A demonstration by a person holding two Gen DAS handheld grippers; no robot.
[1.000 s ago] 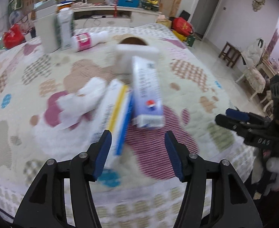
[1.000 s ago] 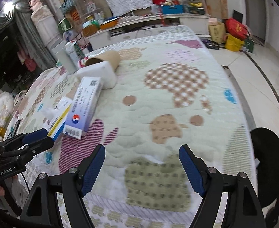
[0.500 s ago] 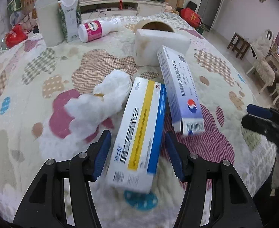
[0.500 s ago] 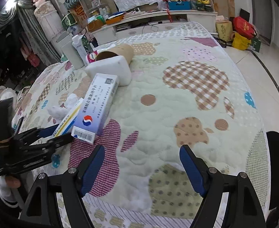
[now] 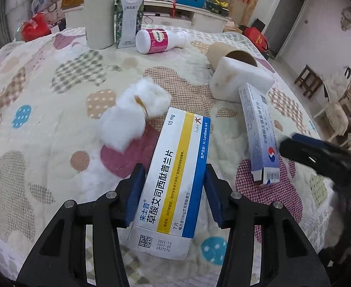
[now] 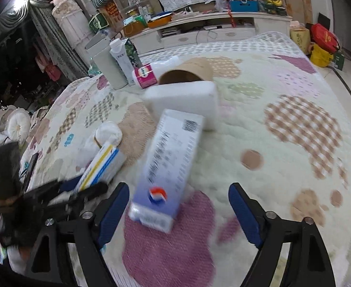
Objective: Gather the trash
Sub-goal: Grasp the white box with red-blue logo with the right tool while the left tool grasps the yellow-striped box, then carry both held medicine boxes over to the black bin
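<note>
Right tool [image 6: 179, 211] blurred; purple box [image 6: 173, 165] print unreadable between open jaws.

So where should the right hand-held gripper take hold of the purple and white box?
Across the long narrow sides of the purple and white box, near its barcode end, coming from above: it lies flat, lengthwise towards the right hand-held gripper, whose open jaws already straddle it.

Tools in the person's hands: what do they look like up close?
Both tools, left and right, are matte black plastic with two angled arms ending in blue padded fingers. Silver screws sit at the joints. No cables or markings show. Sleeves aren't clearly visible.
</note>
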